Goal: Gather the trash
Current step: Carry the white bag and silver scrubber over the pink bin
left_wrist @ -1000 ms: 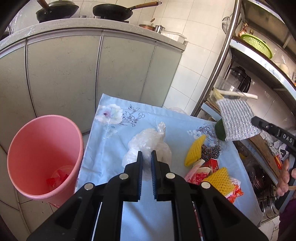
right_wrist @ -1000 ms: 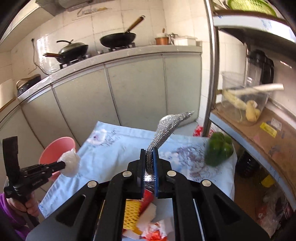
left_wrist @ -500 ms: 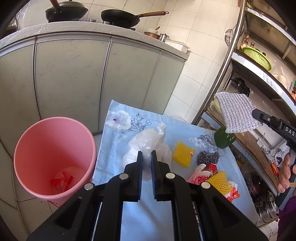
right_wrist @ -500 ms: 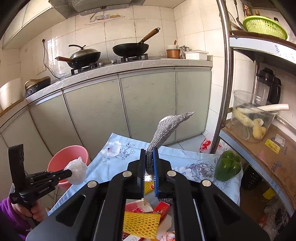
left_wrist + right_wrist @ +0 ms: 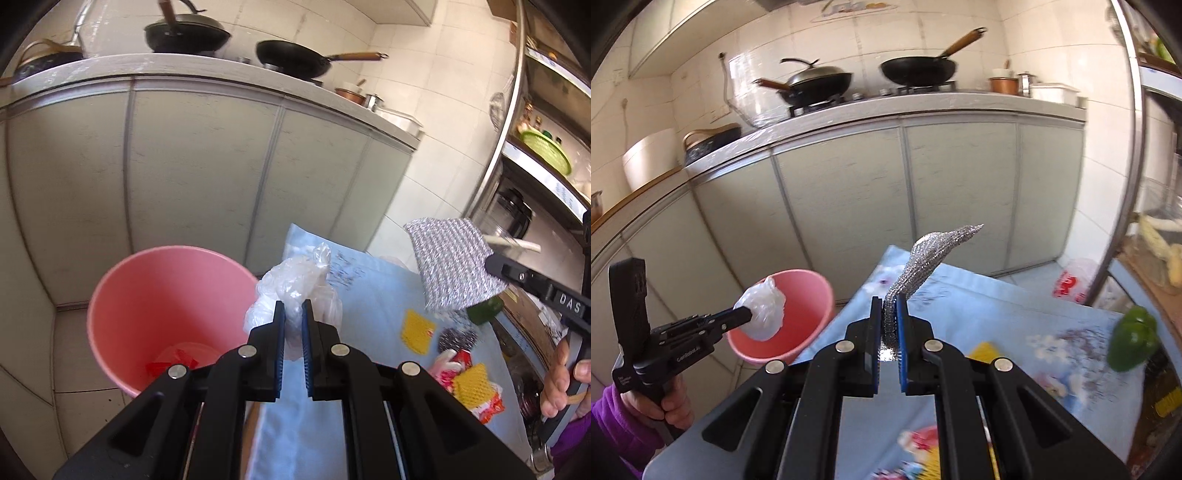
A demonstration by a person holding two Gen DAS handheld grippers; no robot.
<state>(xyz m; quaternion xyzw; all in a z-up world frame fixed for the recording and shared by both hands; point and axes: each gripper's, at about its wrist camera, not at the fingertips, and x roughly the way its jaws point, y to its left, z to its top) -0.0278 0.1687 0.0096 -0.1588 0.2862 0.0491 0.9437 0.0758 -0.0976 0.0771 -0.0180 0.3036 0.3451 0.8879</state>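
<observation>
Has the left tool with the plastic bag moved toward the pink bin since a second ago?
Yes. In the right wrist view the left tool and its bag now overlap the bin; earlier the bag sat left of the rim.

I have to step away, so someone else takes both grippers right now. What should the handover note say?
Left gripper: shut on the crumpled plastic bag, held up beside the pink bin, near its rim.
Right gripper: shut on the silver scouring cloth, held above the blue floral tablecloth.
Done: red wrapper scraps lie in the bin.
Left: drop the bag, then the cloth, into the bin. On the cloth remain two yellow foam nets, a steel wool ball and red and white wrappers. The green pepper sits at the table's edge; it is probably not trash.
</observation>
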